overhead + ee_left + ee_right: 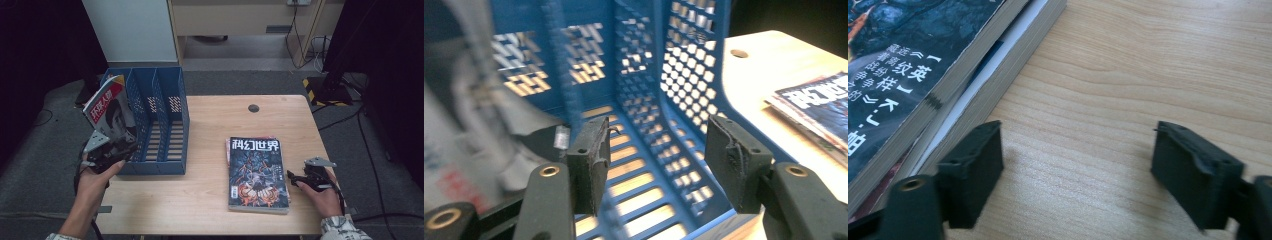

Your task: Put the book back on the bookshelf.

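A blue three-slot file rack (pixel 170 125) stands at the table's left. In its leftmost slot a magazine with a red title band (pixel 107 107) leans upright. My left gripper (pixel 122 145) is at that slot's front, low by the magazine. In the left gripper view its jaws (pixel 656 150) stand apart over the rack's slatted floor (pixel 639 170), with the blurred magazine (pixel 469 125) to their left, outside them. A stack of magazines with a dark cover on top (pixel 257 170) lies flat at centre right. My right gripper (pixel 294 178) is open just right of the stack (pixel 908 75), over bare wood (pixel 1078 160).
The wooden table (pixel 210 125) has a round cable hole (pixel 253 108) near its far edge. Beyond it are a pale cabinet (pixel 135 30), floor cables (pixel 310 50) and a dark stand with a striped base (pixel 327 87).
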`<state>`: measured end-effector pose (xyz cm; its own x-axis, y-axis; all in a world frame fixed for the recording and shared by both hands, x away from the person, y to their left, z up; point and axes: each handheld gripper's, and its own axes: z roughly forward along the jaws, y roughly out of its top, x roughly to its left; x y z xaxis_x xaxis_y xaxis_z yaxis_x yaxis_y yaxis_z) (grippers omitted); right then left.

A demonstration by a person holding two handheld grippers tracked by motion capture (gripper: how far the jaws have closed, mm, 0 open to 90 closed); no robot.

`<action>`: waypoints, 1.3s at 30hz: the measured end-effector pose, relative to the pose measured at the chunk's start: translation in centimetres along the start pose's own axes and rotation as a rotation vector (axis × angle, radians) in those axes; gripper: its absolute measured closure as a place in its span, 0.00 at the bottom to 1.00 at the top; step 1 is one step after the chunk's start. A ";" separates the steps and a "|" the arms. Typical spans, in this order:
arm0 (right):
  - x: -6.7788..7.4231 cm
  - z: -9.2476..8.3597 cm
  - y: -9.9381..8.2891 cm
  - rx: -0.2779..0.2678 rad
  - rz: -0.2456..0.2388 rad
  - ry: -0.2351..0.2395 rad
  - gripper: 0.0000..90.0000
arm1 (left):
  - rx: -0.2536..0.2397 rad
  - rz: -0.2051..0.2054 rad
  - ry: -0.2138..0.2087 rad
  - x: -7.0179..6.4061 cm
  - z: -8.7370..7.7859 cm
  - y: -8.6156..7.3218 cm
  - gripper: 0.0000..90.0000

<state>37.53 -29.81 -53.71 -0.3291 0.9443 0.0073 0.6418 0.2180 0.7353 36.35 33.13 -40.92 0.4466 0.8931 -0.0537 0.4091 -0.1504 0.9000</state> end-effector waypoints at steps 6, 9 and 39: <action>0.2 -1.1 1.0 -0.074 -0.019 -0.012 0.38 | 0.026 0.033 -0.059 -2.6 2.2 0.6 0.48; 0.5 -1.5 1.4 -0.097 -0.043 -0.017 0.48 | 0.042 0.048 -0.097 -4.2 3.5 0.6 0.48; 3.7 -0.8 3.0 -0.127 -0.093 0.182 0.45 | 0.208 0.068 -0.380 -19.2 16.1 -1.0 0.41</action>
<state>37.69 -25.91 -50.98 -0.5091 0.8593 0.0491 0.5146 0.2581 0.8177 40.20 9.29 -47.81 0.7235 0.6644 -0.1874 0.5025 -0.3207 0.8029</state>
